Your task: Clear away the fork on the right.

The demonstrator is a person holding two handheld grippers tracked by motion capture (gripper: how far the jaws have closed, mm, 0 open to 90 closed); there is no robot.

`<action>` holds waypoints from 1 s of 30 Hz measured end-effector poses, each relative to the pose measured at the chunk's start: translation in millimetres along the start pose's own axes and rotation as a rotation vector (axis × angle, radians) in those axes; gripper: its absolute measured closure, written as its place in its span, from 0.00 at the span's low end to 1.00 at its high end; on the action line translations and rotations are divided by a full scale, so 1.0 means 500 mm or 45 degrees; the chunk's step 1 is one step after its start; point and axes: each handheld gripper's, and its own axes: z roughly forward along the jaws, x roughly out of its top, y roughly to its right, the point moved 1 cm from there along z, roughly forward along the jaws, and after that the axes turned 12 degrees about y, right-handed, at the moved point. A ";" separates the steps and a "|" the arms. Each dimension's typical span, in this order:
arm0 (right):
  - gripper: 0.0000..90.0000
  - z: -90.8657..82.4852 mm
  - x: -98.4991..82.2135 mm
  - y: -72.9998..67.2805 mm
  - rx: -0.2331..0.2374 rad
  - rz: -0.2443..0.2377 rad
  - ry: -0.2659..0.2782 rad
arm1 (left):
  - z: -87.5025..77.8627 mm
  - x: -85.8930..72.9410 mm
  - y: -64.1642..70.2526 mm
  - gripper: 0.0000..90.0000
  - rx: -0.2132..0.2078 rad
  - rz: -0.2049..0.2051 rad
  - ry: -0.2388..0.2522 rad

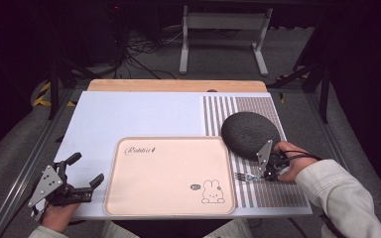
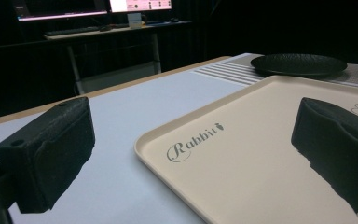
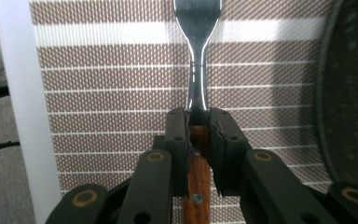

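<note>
Bench [image 1: 129,114] carried tray [image 1: 168,173], dark plate [image 1: 250,134]. Left tool [image 1: 79,171] gaped empty. Fork [image 3: 198,70] on striped mat [image 1: 287,193] beside plate: light, stiff, slick steel (wooden handle grippier); right tool [image 3: 198,128] clamped handle's front end.

High view: mounted above the person's side, facing forward and down across the whole tabletop [image 1: 144,114]. Left gripper view: low, near the surface, looking level over the tray [image 2: 261,154] toward the dark plate [image 2: 298,64]; both also appear from above. Right gripper view: very close, facing down on the striped mat [image 3: 112,93].
</note>
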 end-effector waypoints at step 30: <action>0.88 -0.116 0.085 -0.002 -0.188 0.142 0.212 | 0.000 0.001 0.000 0.00 -0.003 -0.002 0.004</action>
